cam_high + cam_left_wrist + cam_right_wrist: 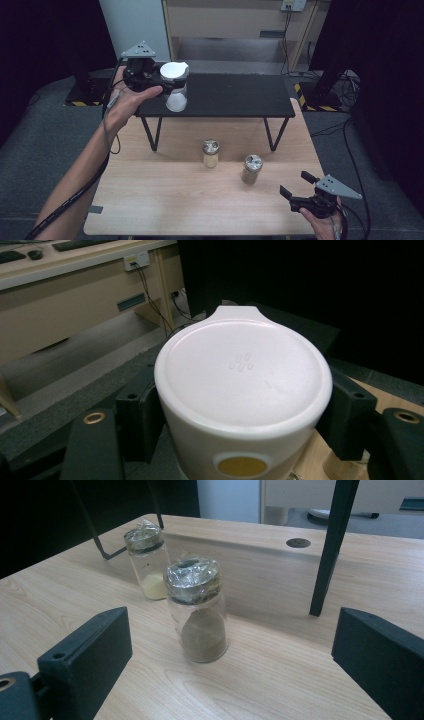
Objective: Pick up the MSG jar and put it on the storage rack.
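My left gripper (159, 80) is shut on a clear jar with a white lid (174, 80), held at the left end of the black shelf (235, 97). In the left gripper view the white lid (243, 377) sits between the two black pads (139, 417), which press on its sides. Two small glass jars with foil-covered tops stand on the wooden table: one with pale powder (210, 153) (148, 565), one with brown powder (251, 169) (197, 615). My right gripper (296, 186) rests open near the table's front right corner, facing the brown-powder jar with a gap to it.
The black shelf stands on thin metal legs (152, 133) over the back of the wooden table (165, 200). Beyond are a light wooden desk (235, 20), cables and grey floor. A round hole (298, 542) sits in the tabletop.
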The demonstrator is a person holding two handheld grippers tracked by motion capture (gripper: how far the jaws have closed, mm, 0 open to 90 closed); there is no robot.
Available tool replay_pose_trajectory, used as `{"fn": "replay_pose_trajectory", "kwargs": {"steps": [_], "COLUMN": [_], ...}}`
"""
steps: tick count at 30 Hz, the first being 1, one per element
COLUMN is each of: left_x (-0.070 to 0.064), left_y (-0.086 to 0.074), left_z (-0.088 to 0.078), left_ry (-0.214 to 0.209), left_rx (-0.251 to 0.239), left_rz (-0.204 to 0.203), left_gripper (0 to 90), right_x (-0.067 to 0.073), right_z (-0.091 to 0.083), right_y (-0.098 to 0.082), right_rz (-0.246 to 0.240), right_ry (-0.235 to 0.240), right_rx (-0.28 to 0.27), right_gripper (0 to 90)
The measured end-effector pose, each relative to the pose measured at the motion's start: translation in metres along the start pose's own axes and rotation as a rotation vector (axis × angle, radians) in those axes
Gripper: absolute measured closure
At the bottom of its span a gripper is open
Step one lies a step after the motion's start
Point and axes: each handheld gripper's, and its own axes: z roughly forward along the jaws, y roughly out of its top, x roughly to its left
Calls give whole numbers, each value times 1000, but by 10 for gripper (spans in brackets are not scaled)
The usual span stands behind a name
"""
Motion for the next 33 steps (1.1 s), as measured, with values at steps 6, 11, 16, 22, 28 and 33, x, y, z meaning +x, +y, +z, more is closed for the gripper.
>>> {"fn": "replay_pose_trajectory", "kwargs": {"steps": [6, 11, 16, 22, 28, 33], "left_x": [2, 4, 6, 7, 10, 11], "left_y": [2, 1, -1, -4, -12, -15], "left_z": [10, 19, 28, 38, 47, 54], "left_ry": [63, 112, 161, 214, 237, 251], "left_rx": [-11, -14, -12, -11, -14, -2], "left_rz": [-29, -66, -90, -97, -125, -126], "left_gripper": [298, 298, 299, 299, 298, 299], "right_x": [0, -1, -1, -2, -2, -2], "right_z": [0, 0, 0, 0, 0, 0], "right_y": [0, 0, 0, 0, 0, 0], "right_rz": [-1, 0, -3, 0, -1, 0], "right_ry": [2, 4, 6, 6, 5, 4], "right_rx": [1, 0, -1, 2, 2, 0], "right_gripper": [35, 36, 36, 37, 38, 38]}}
